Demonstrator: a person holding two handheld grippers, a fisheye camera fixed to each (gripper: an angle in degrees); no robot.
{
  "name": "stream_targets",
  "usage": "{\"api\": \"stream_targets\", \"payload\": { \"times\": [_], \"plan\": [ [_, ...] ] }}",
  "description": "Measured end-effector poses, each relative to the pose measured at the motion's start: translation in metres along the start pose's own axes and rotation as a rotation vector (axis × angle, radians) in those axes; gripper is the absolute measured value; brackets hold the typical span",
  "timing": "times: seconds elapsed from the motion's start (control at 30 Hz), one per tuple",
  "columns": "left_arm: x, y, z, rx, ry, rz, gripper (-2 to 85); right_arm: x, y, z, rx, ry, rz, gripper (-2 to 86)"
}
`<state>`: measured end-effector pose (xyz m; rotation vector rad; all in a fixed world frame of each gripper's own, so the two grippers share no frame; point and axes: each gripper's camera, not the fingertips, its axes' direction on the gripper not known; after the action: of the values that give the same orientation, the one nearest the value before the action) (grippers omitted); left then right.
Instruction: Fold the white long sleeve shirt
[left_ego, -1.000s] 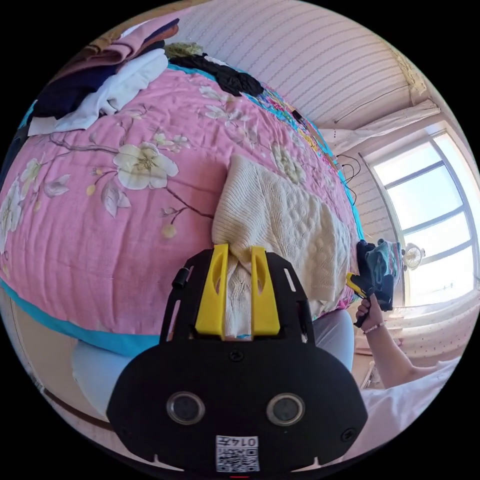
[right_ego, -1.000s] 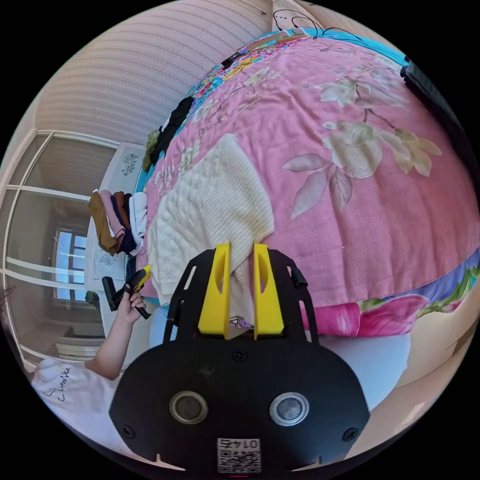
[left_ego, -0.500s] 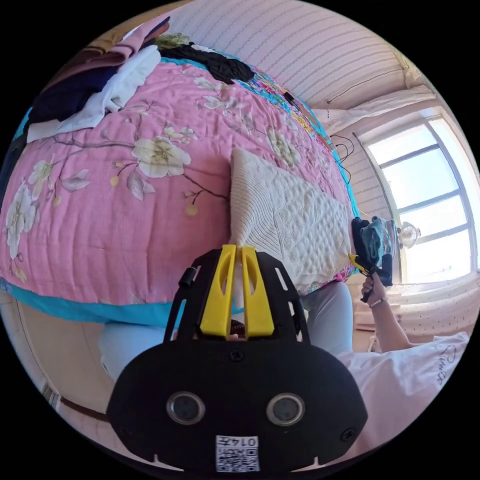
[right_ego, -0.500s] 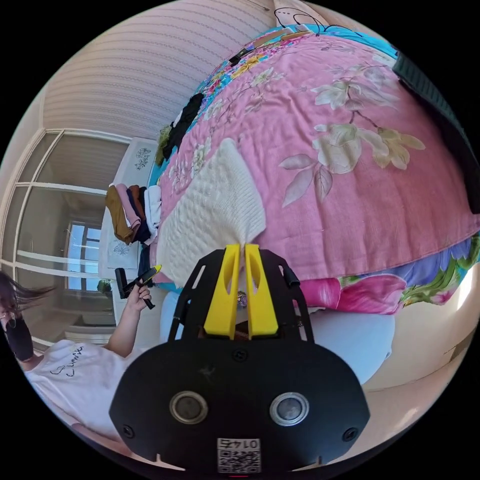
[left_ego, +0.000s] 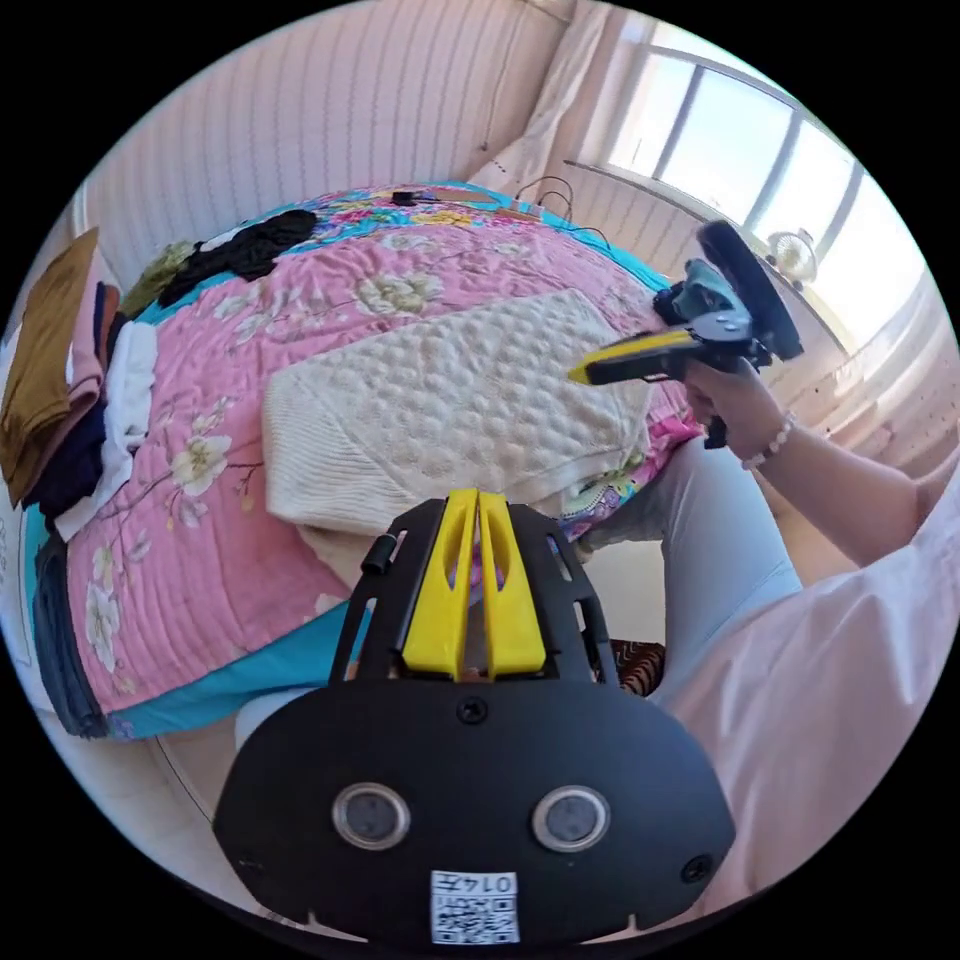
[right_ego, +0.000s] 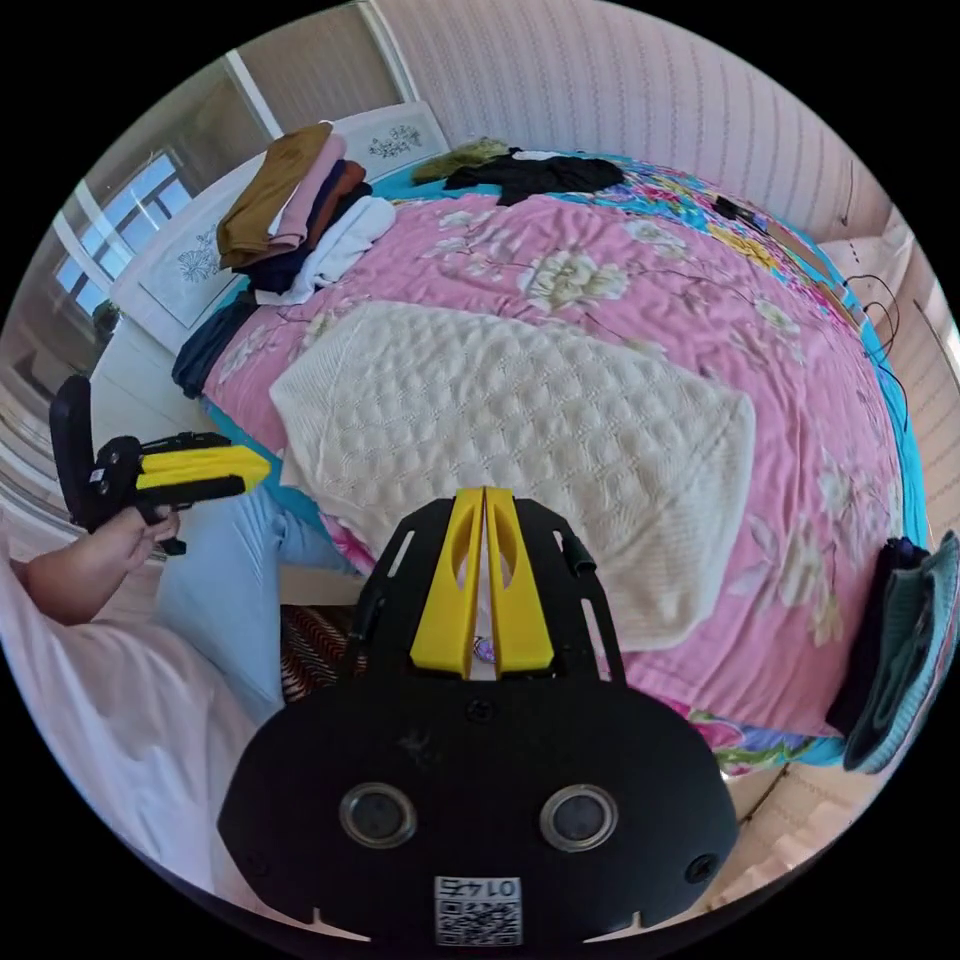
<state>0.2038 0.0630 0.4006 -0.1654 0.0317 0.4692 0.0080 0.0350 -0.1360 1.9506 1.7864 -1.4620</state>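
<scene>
Now the cream knitted long sleeve shirt (right_ego: 520, 440) lies on the pink flowered bed (right_ego: 720, 320), long axis crosswise before you; left gripper (left_ego: 478, 510) and right gripper (right_ego: 484, 508) are both pressed together, empty, equally near.

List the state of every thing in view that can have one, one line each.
white long sleeve shirt: folded flat on the bed, released.
left gripper: jaws shut, empty, off the shirt.
right gripper: jaws shut, empty, above the shirt's near edge.
pink floral quilt: spread over the bed.
stack of clothes: piled at the bed's far corner.
black garment: lying crumpled.
</scene>
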Motion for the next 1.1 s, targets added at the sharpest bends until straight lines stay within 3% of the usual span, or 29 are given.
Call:
{"api": "stream_targets", "payload": {
  "times": [0.17, 0.27, 0.3, 0.37, 0.53, 0.6, 0.67, 0.7, 0.83, 0.93, 1.1],
  "plan": [
    [0.057, -0.017, 0.040, 0.092, -0.031, 0.181, -1.0, -0.040, -0.059, 0.046, -0.013, 0.008, -0.064, -0.5],
    [0.068, -0.019, 0.095, -0.076, -0.083, 0.142, -1.0, -0.047, -0.067, 0.109, -0.198, 0.061, -0.034, -0.7],
    [0.072, -0.015, 0.114, -0.115, -0.085, 0.124, -1.0, -0.047, -0.065, 0.108, -0.124, 0.059, -0.005, -0.8],
    [0.079, -0.007, 0.118, -0.027, -0.096, 0.103, -1.0, -0.044, -0.072, 0.117, -0.123, 0.008, 0.065, -0.9],
    [0.090, -0.013, 0.117, -0.056, -0.073, 0.064, -1.0, -0.052, -0.096, 0.125, -0.236, -0.036, 0.023, -0.7],
    [0.100, -0.010, 0.115, -0.007, -0.079, 0.049, -1.0, -0.058, -0.104, 0.114, -0.180, -0.046, 0.000, -0.6],
    [0.111, -0.007, 0.134, -0.082, -0.049, 0.100, -1.0, -0.067, -0.113, 0.094, 0.023, 0.058, 0.002, -0.5],
    [0.116, -0.004, 0.152, -0.172, -0.011, 0.121, -1.0, -0.069, -0.118, 0.094, 0.036, 0.067, 0.000, -0.5],
    [0.123, -0.007, 0.160, -0.167, 0.015, 0.127, -1.0, -0.063, -0.147, 0.160, -0.292, 0.019, 0.005, -0.6],
    [0.133, -0.013, 0.148, -0.109, -0.020, 0.174, -1.0, -0.056, -0.161, 0.170, -0.331, -0.027, 0.070, -0.8],
    [0.141, -0.020, 0.121, 0.084, -0.099, 0.169, -1.0, -0.074, -0.182, 0.157, -0.361, 0.030, -0.100, -0.7]
  ]
}}
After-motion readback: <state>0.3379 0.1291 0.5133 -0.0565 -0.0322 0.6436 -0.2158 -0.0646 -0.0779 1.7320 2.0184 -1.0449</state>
